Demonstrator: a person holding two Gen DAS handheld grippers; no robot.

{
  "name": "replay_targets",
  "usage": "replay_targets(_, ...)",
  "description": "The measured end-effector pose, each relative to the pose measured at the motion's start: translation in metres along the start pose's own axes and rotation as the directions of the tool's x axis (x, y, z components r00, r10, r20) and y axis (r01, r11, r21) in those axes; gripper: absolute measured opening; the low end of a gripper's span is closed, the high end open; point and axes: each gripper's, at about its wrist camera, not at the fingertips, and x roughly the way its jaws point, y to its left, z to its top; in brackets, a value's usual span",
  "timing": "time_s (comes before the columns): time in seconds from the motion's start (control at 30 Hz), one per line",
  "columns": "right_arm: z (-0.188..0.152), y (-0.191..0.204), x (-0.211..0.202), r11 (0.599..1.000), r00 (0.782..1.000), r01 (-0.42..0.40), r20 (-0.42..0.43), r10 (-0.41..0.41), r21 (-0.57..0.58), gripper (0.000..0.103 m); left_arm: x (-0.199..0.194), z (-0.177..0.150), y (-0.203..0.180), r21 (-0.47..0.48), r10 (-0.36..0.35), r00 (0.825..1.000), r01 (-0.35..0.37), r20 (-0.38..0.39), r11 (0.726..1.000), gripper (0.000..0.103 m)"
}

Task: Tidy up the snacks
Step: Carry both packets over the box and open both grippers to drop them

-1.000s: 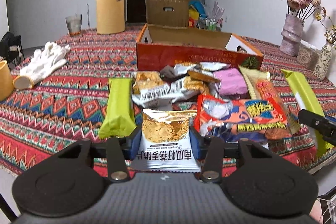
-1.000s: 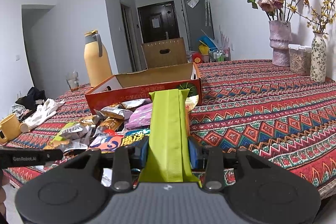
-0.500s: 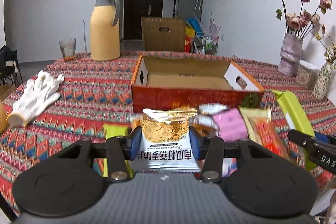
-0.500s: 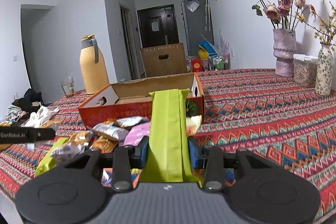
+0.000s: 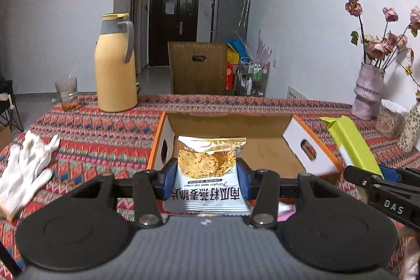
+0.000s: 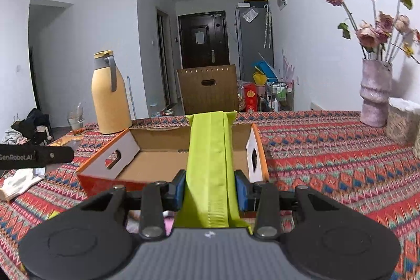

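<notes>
My left gripper (image 5: 207, 181) clamps the oat packet (image 5: 208, 169) over the open box (image 5: 265, 151); my right gripper (image 6: 209, 188) pinches the green packet (image 6: 210, 162), jutting over the box's right end.

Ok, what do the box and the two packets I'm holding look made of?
Box: corrugated cardboard, judging by its matte brown inside and glossy orange printed outside. White snack packet: glossy plastic film, probably foil-lined given its shiny gold top. Green packet: matte plastic film with a ribbed seam.
</notes>
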Motion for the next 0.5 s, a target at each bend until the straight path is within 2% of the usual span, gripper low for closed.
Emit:
replay_targets(0.23,0.030,-0.001,0.059,1.000,0.999,-0.017,-0.046,0.016,-0.009,0.037,0.044,0.030,0.001,-0.019,0.019,1.000,-0.019,-0.007,1.000,0.047)
replay_targets(0.5,0.033,0.002,0.112,1.000,0.993,-0.015,-0.114,0.014,-0.010,0.037,0.094,0.044,0.005,-0.044,0.058,0.997,-0.060,-0.041,0.997,0.047)
